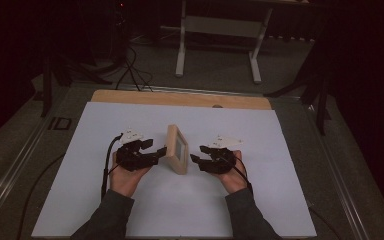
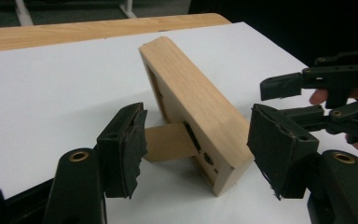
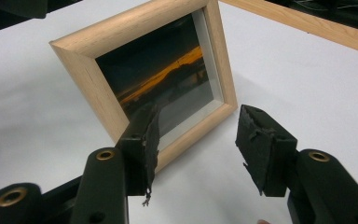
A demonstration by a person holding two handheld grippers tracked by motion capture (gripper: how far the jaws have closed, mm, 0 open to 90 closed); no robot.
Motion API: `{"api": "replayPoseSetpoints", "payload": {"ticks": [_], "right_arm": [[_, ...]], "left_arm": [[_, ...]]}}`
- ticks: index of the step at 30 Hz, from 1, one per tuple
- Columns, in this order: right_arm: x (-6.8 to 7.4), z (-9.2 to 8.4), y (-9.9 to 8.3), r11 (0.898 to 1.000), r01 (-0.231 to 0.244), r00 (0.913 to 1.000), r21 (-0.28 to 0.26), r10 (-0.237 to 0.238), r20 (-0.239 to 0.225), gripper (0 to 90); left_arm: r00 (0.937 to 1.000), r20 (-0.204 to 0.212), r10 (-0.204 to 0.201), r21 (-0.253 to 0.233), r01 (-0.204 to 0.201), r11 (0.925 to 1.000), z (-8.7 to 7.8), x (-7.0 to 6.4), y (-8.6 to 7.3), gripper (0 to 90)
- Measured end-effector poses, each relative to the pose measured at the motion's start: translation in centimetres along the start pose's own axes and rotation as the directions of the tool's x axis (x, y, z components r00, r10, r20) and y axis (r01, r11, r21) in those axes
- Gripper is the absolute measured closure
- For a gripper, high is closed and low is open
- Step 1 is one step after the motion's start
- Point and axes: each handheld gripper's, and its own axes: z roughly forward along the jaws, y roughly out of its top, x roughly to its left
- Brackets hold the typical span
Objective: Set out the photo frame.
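The person's two forearms enter nearest the camera in the high view, each hand holding a gripper on either side of a small wooden picture frame.

The frame stands upright near the middle of the white sheet, propped on its fold-out back stand, its glass facing the right gripper. It holds a dark photo with an orange streak of sunset.

The left gripper sits just behind the frame at the stand, its jaws spread wide and pressing on nothing. The right gripper waits just in front of the frame's glass, its jaws also apart and empty.

The frame leans on that one thin stand, so a nudge from the left jaws could fold it in and tip the frame toward the right gripper. A bump from the right gripper could likewise push the frame over backward or scuff the glass.
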Motion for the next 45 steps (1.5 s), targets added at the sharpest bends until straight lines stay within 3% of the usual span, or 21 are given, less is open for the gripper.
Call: {"api": "replayPoseSetpoints", "payload": {"ticks": [16, 28, 45], "right_arm": [[-0.2, -0.2, 0.0, 1.000, -0.005, 1.0000, -0.002, 0.005, 0.007, 47.3], [-0.3, -0.3, 0.0, 1.000, -0.009, 0.9998, -0.009, 0.009, 0.015, 46.3], [-0.8, -0.7, 0.0, 0.999, -0.029, 0.9990, -0.025, 0.030, 0.032, 45.6]], "left_arm": [[0.9991, 0.040, 0.016, 0.027, -0.017, 0.9995, 0.8, -0.7, -0.1, 33.8], [0.9984, 0.028, 0.050, 0.067, -0.052, 0.9964, 2.3, -1.7, -0.7, 32.8], [0.9992, 0.012, 0.038, 0.077, -0.039, 0.9963, 3.2, -1.5, -0.9, 34.1]]}}
